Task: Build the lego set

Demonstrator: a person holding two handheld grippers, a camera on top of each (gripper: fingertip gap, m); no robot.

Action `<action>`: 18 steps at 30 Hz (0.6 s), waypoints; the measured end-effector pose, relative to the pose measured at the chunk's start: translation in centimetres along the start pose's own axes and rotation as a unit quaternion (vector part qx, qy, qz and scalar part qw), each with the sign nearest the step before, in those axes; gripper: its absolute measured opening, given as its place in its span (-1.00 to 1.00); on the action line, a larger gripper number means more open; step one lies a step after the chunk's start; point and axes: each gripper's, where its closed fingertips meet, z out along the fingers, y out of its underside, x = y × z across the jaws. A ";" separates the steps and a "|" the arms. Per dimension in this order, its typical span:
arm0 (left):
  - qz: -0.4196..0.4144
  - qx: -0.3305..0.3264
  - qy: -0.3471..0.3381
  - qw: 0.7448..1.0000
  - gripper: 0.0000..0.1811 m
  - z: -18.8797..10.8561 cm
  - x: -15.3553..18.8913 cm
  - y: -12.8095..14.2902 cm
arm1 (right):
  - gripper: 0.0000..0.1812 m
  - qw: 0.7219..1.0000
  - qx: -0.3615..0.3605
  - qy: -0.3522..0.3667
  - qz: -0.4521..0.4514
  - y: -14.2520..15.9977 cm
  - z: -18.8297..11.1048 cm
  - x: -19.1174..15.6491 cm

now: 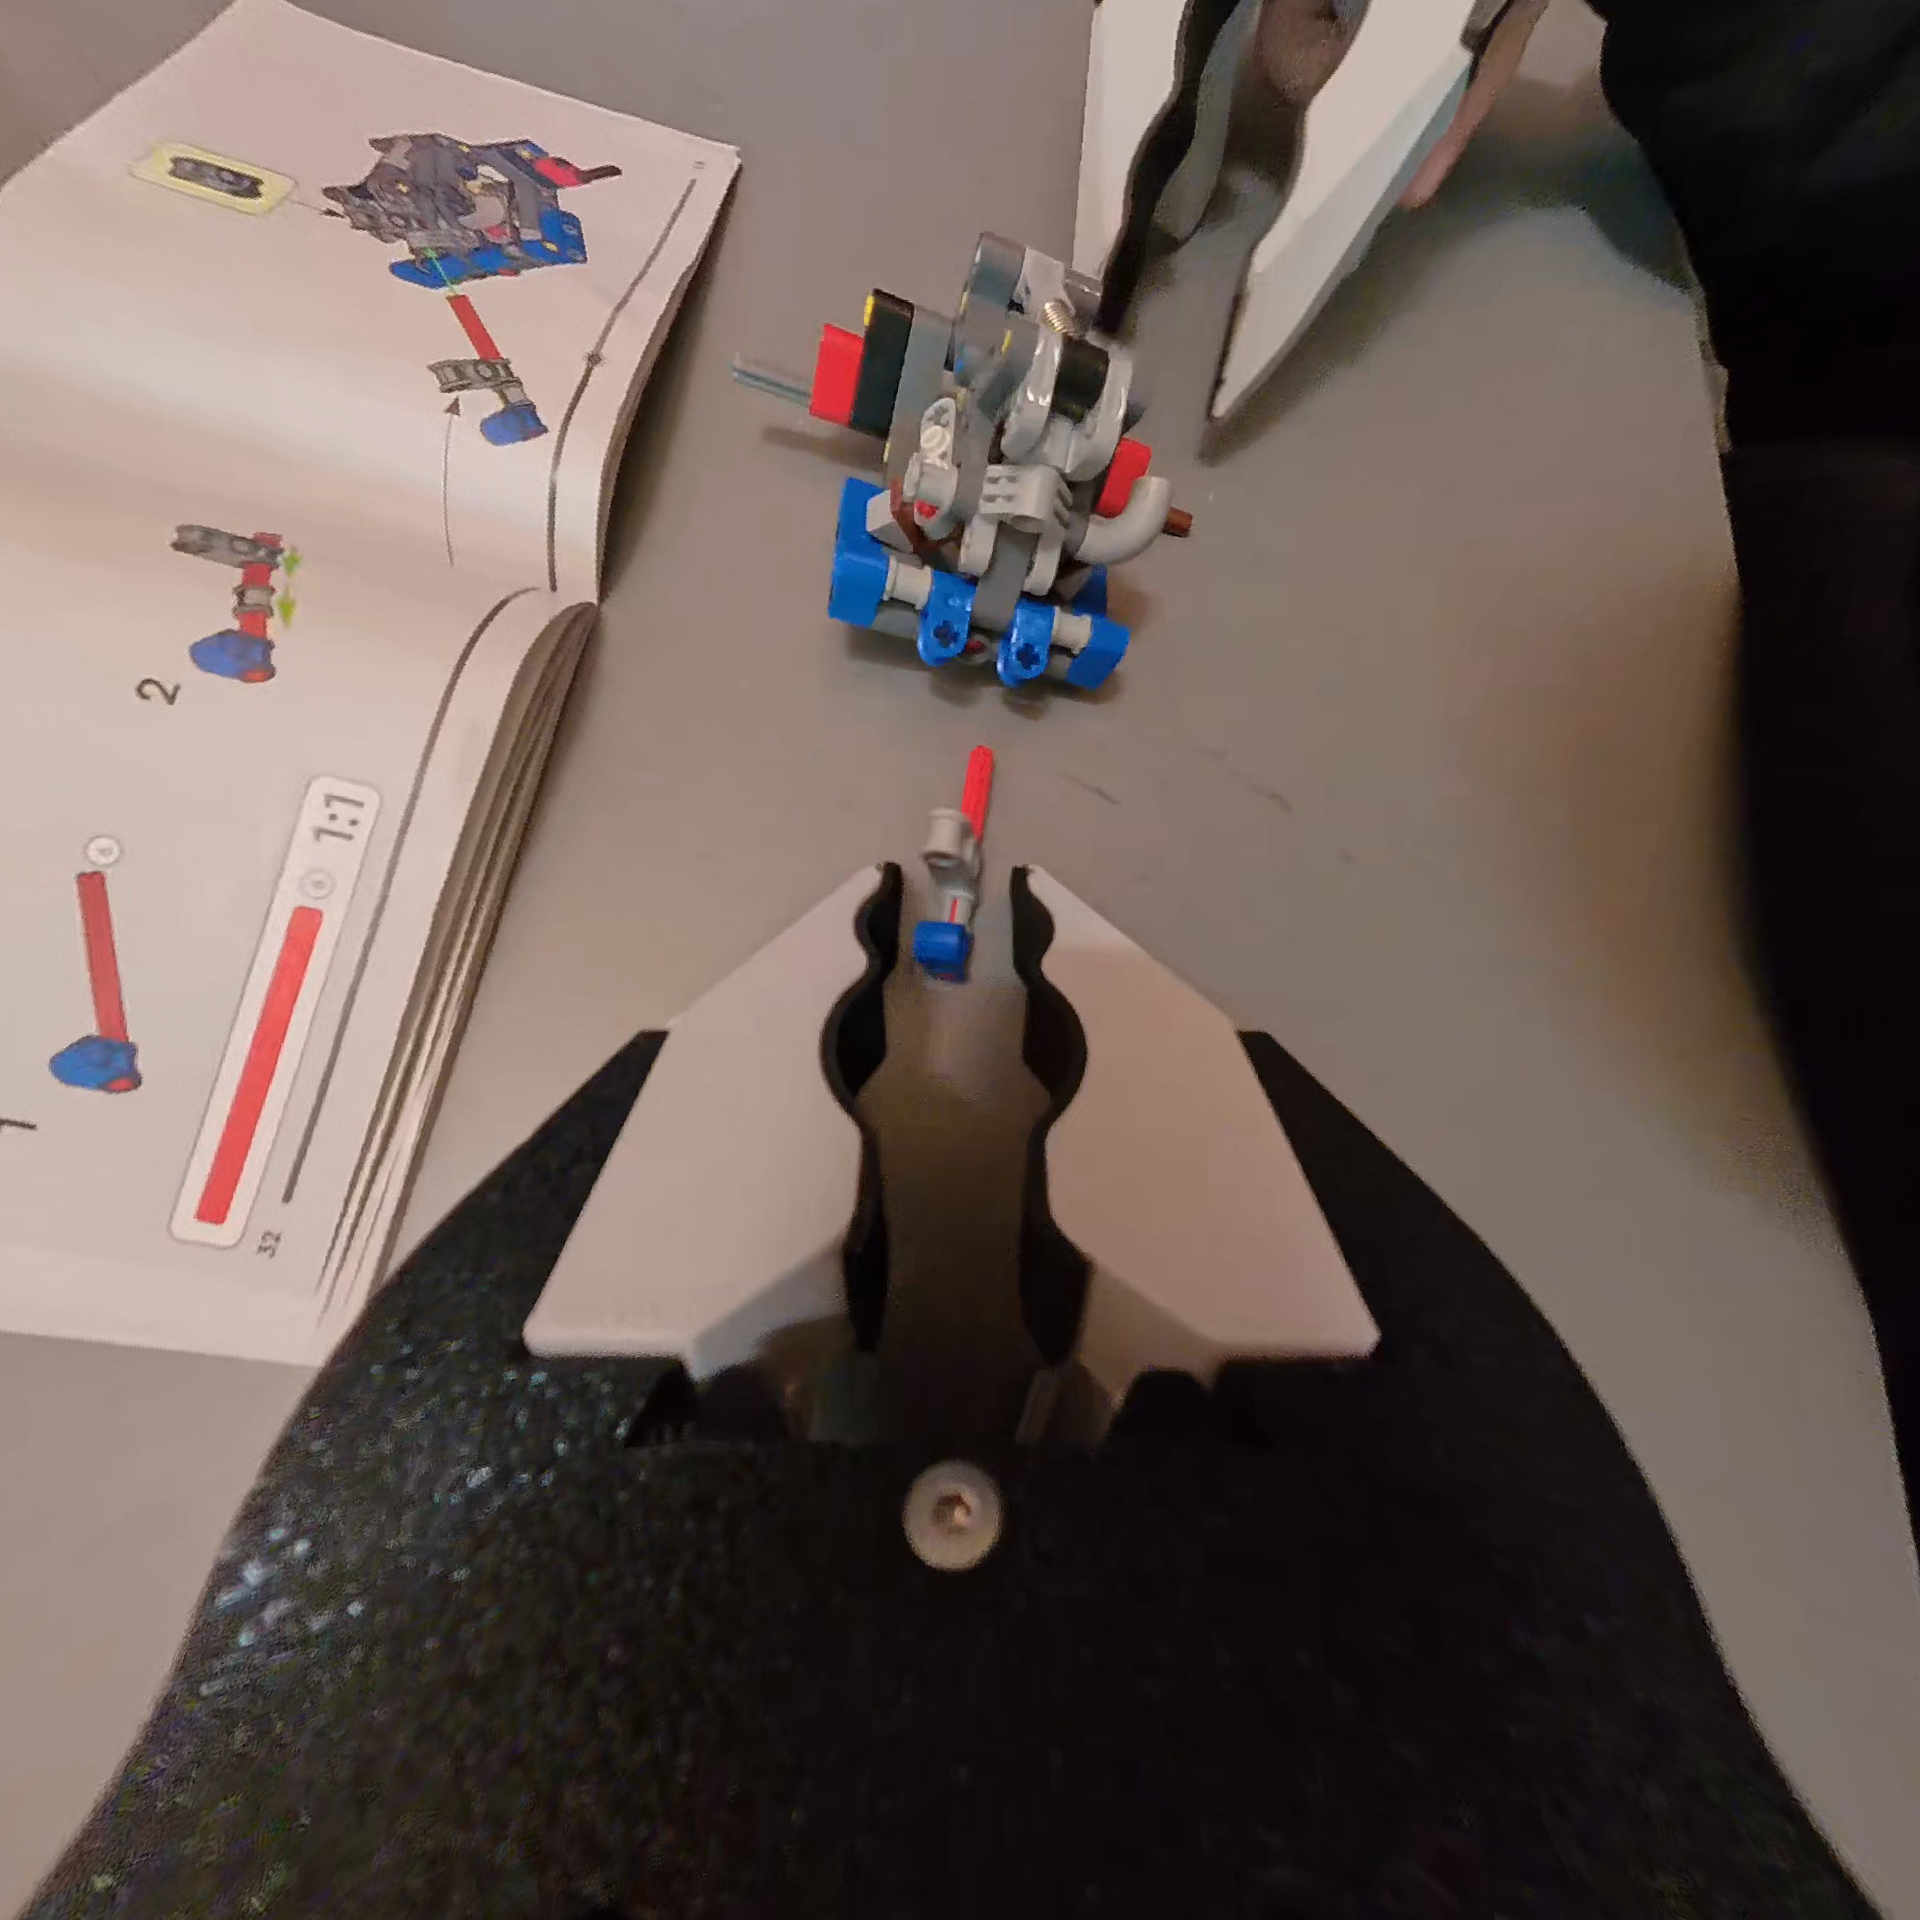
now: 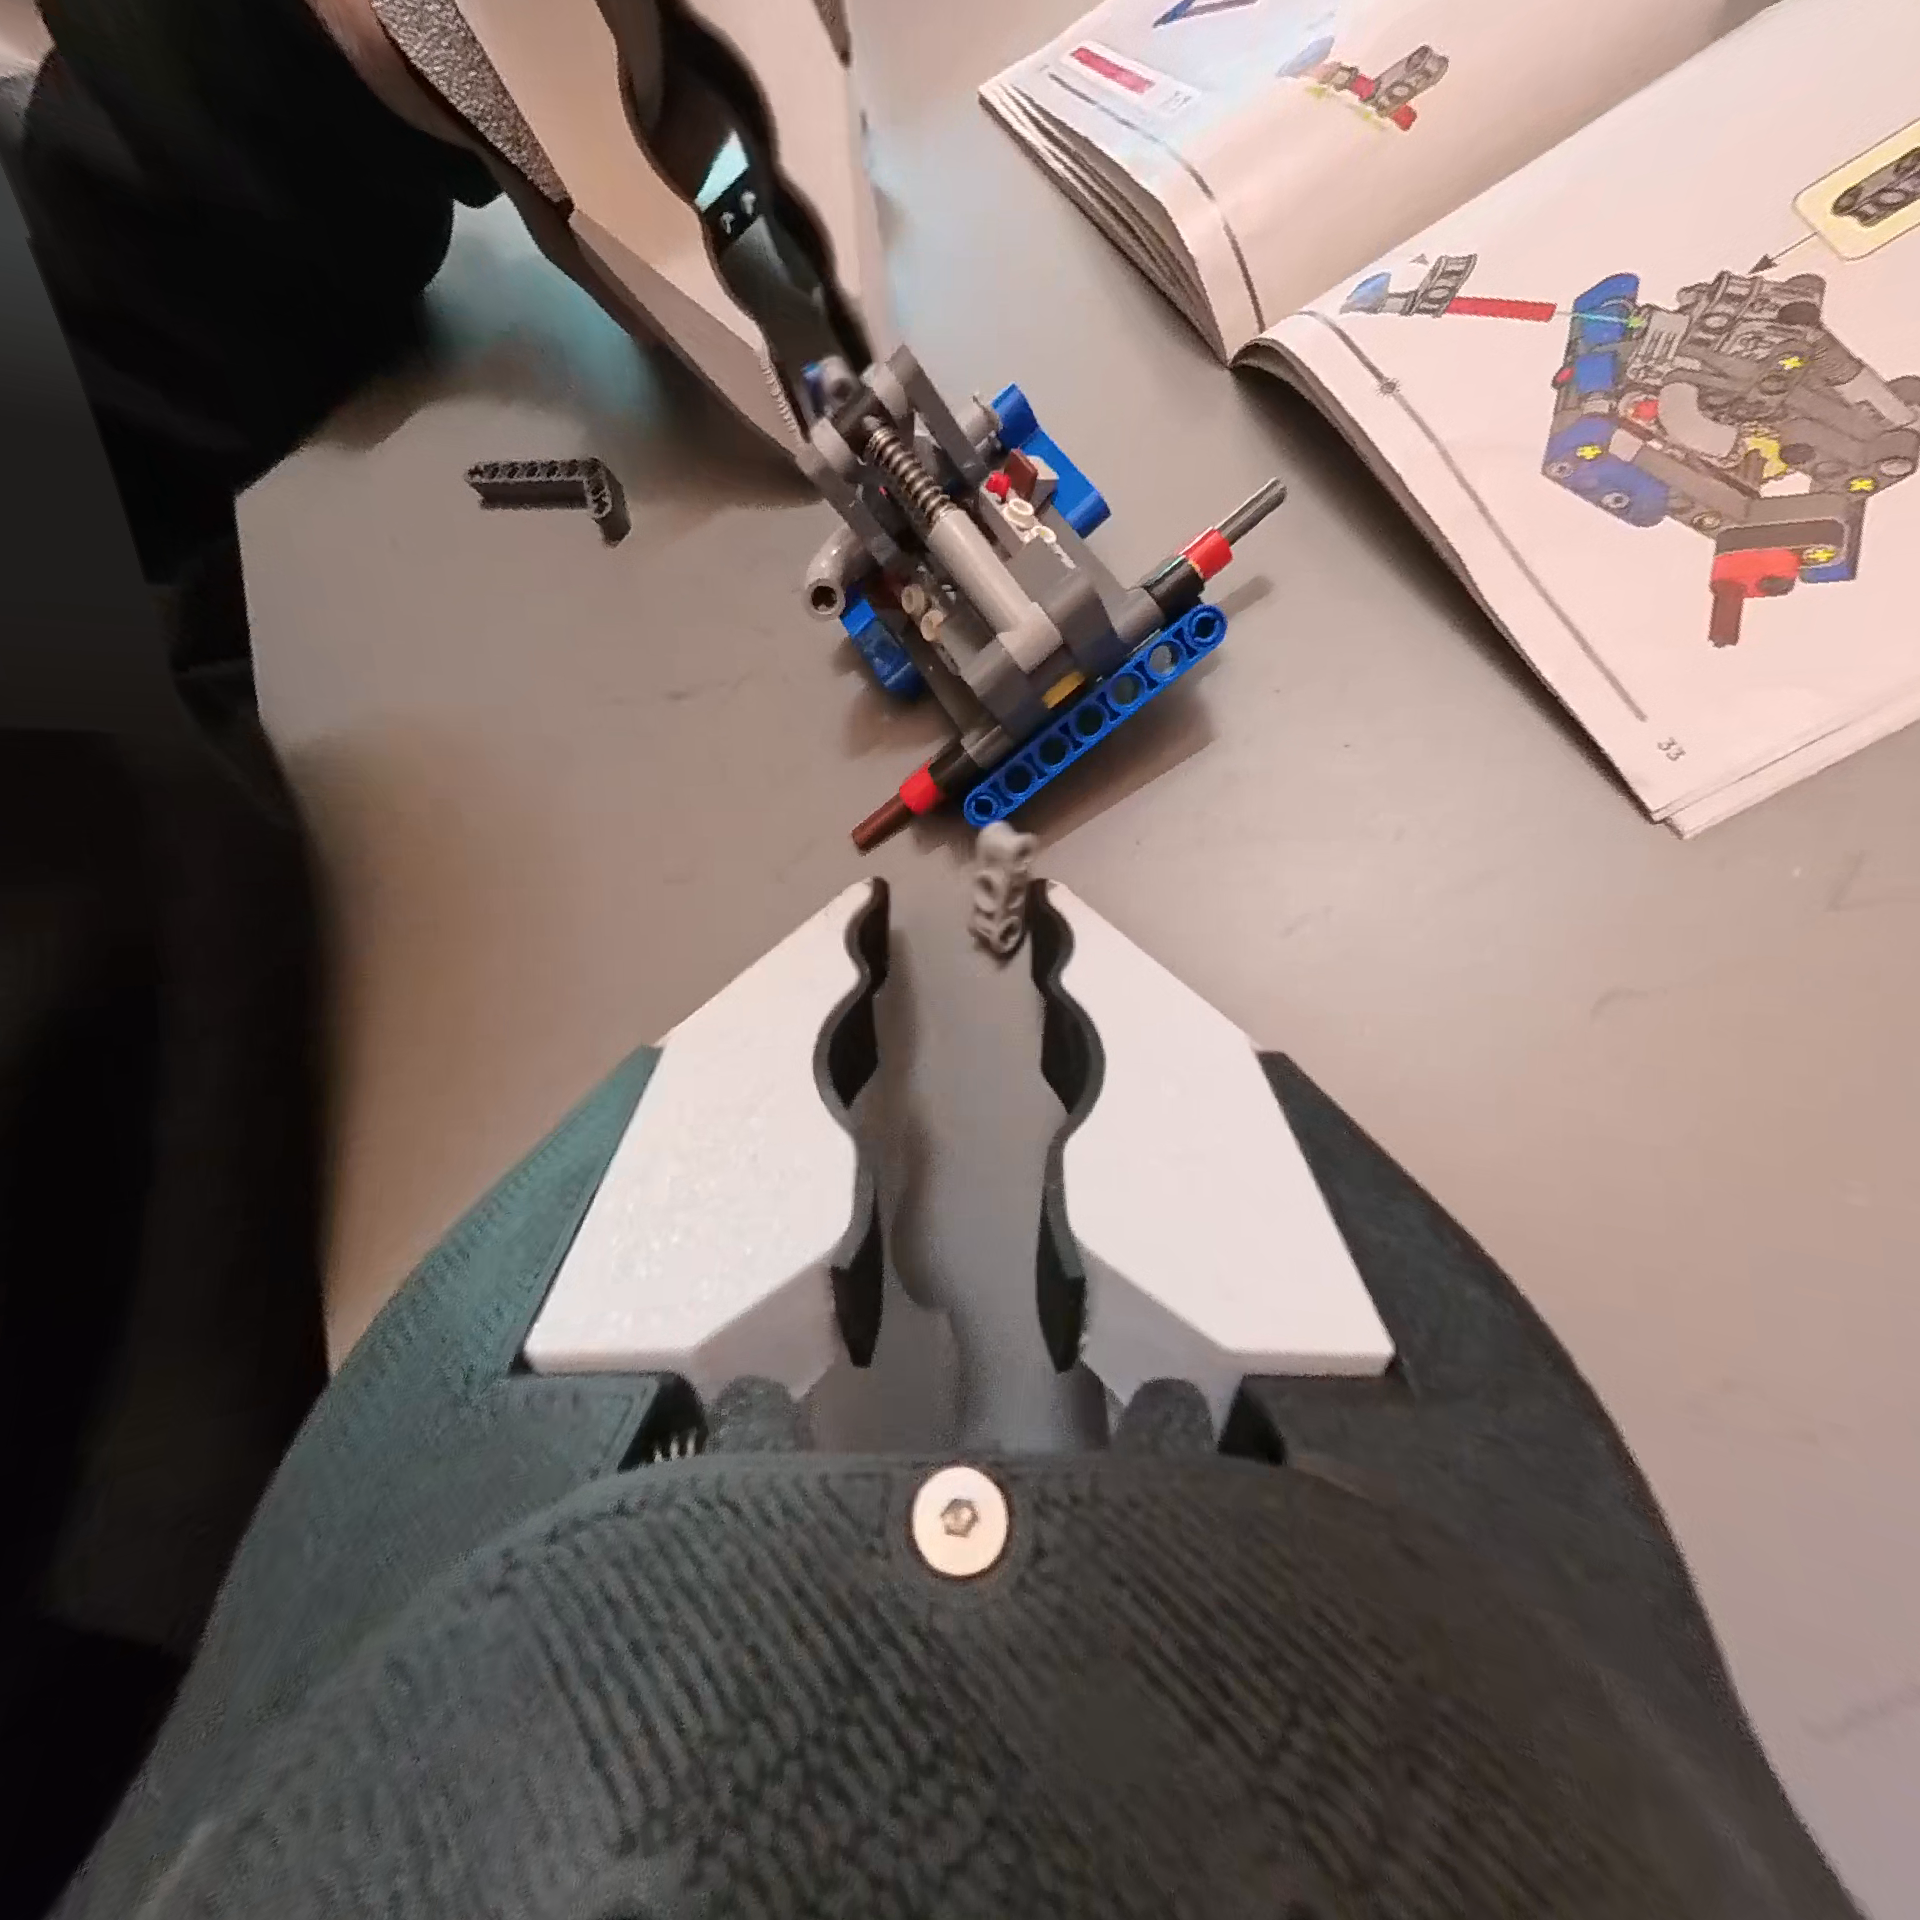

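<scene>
The half-built grey, blue and red brick model point(image 1: 987, 488) is standing on the grey tabletop point(image 1: 1403, 831), beside the open paper instruction booklet point(image 1: 312, 623). The left gripper point(image 1: 951, 883) is showing parted jaws, with a small red axle carrying grey and blue connectors point(image 1: 956, 873) lying between the tips; whether anything is pinching it is hard to tell. The right gripper point(image 2: 961, 894) is also standing parted, a small grey connector point(image 2: 1000, 883) touching one fingertip. A dark grey angled beam point(image 2: 551, 494) is lying apart, and black fabric is hiding the table's far edge.
</scene>
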 end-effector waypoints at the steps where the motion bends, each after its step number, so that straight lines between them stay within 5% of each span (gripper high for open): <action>1: 0.005 -0.001 -0.004 1.000 -0.78 0.0 0.0 0.0 | -0.65 1.000 -0.002 0.001 -0.001 0.1 -0.2 0.0; 4: 0.017 0.006 -0.015 1.000 -0.77 -0.2 -0.1 -0.3 | -0.51 0.999 -0.023 0.039 -0.026 0.3 -1.1 0.7; 9: 0.032 0.026 -0.038 0.998 -0.78 -0.7 -0.4 -1.2 | -0.63 0.981 -0.013 0.107 -0.163 -3.1 -1.5 1.1; 18: 0.044 0.040 -0.052 0.997 -0.83 -0.9 -0.6 -1.4 | -0.73 0.954 -0.083 0.055 -0.282 -5.4 2.9 0.7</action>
